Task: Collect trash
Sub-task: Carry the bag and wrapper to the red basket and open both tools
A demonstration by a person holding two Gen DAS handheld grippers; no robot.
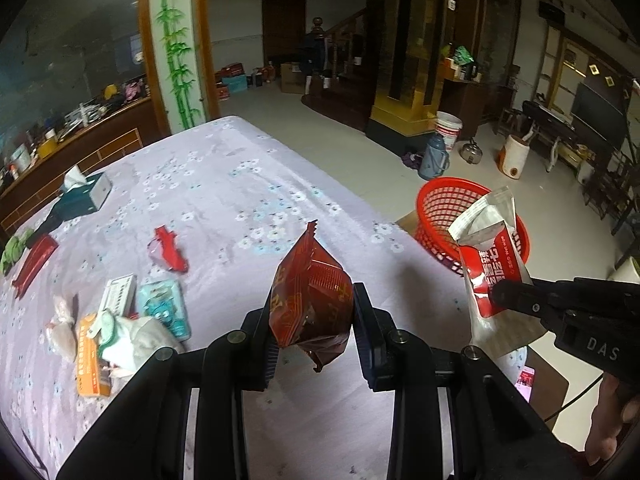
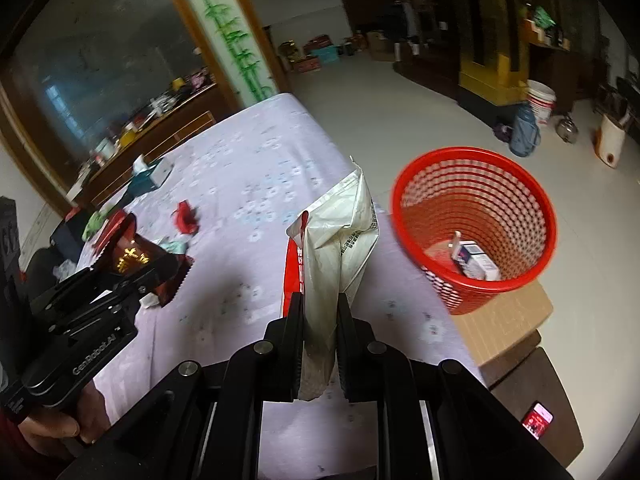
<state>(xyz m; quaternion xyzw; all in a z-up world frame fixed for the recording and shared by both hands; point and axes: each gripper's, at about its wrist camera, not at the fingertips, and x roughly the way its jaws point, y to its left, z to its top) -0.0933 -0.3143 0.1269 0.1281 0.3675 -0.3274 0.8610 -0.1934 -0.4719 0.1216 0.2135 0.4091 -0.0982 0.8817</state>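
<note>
Right, over at the far left edge of the counter [image 1: 224, 184], with its lilac flowered cloth, a teal tissue box [image 1: 86, 196] sits with a tissue poking up. Along that left side lies a long red wrapper [image 1: 34, 258], and further in a crumpled red scrap [image 1: 170, 248] lies on its own. Near the front-left corner there's a heap: an orange carton [image 1: 90, 364], a white blister card [image 1: 118, 294], a teal packet [image 1: 166, 312] and crumpled white tissues [image 1: 132, 340], all touching or overlapping.

Centre now: the left claw [image 1: 314, 320] is closed tight on a dark red snack wrapper [image 1: 312, 296], which stands upright between the fingers, lifted clear of the cloth above the counter's front part.

Moving right, the right claw [image 2: 320, 324] is clamped on a white and red wet-wipe pack [image 2: 340, 248], its torn top pointing up, held over the counter's right edge. In the left view that pack [image 1: 490, 264] hangs in front of the basket's rim.

Just off that right edge stands a red mesh waste basket [image 2: 520, 184] on a cardboard box [image 2: 504, 324]. Inside it, a small white and blue carton [image 2: 476, 266] lies on the bottom.

Below the box is a dark stool [image 2: 536, 384] carrying a phone [image 2: 537, 423] with a lit red screen.
</note>
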